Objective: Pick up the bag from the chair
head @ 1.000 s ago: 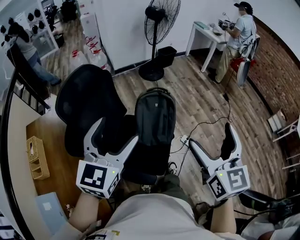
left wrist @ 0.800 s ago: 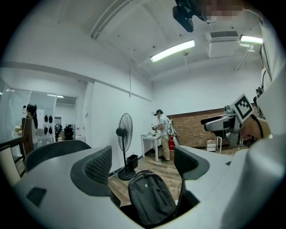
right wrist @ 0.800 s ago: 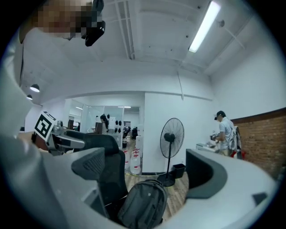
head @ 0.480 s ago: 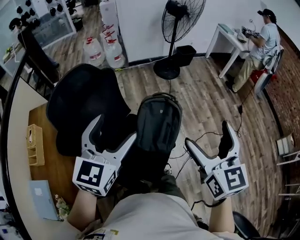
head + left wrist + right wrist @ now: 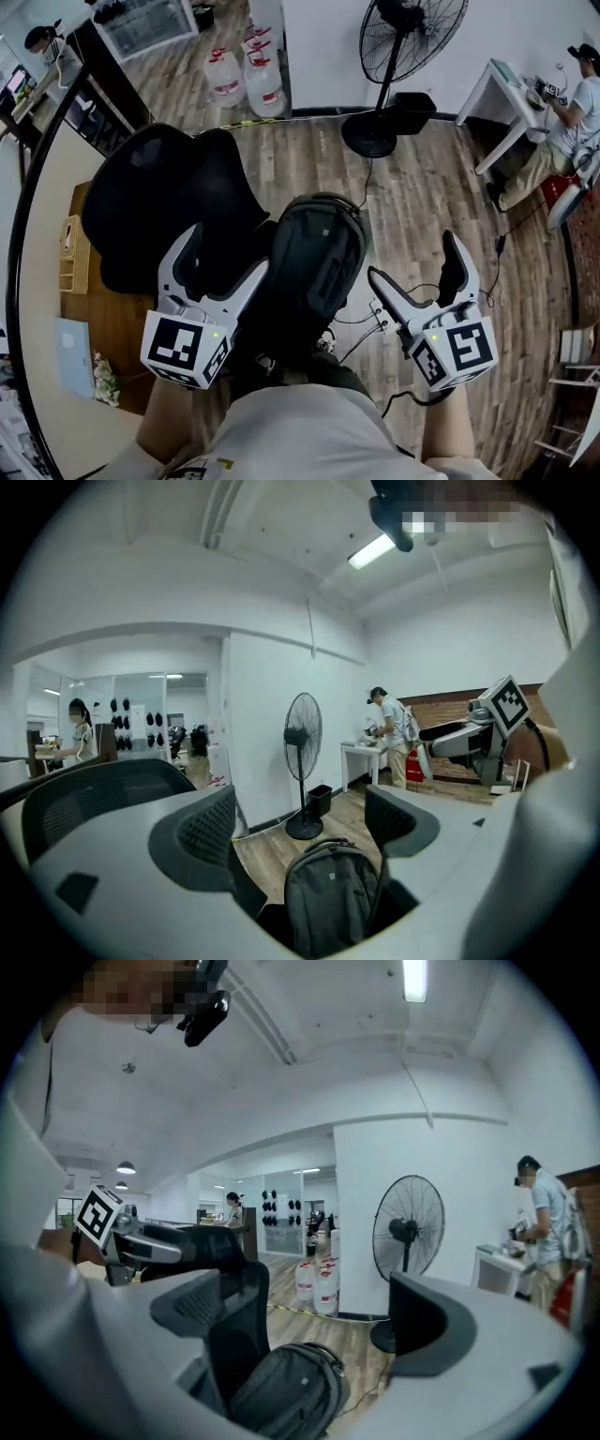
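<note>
1. Ahead of and below both sets of jaws, the dark bag (image 5: 314,262) stands upright on the seat of the black chair (image 5: 155,202), with the backrest on its far left side.
2. The left gripper (image 5: 227,251) has its jaws spread wide with nothing between them. In its own view the bag sits low in the gap, roughly centred but well short of either jaw.
3. The right gripper (image 5: 414,260) is likewise wide open and empty. From its view the bag lies low and off toward the left jaw (only floor and a standing fan (image 5: 403,37) show straight ahead).
4. Judging by this, the step in hand is the approach: neither gripper touches the bag, and it rests fully on the seat.
5. The carry loop (image 5: 323,843) at the bag's top looks like the likeliest hold.
6. The next move probably calls for lowering one gripper (the left is better lined up) until its jaws straddle that loop, then closing firmly before lifting.
7. The bag looks soft and may sag or swing once it is raised.
</note>
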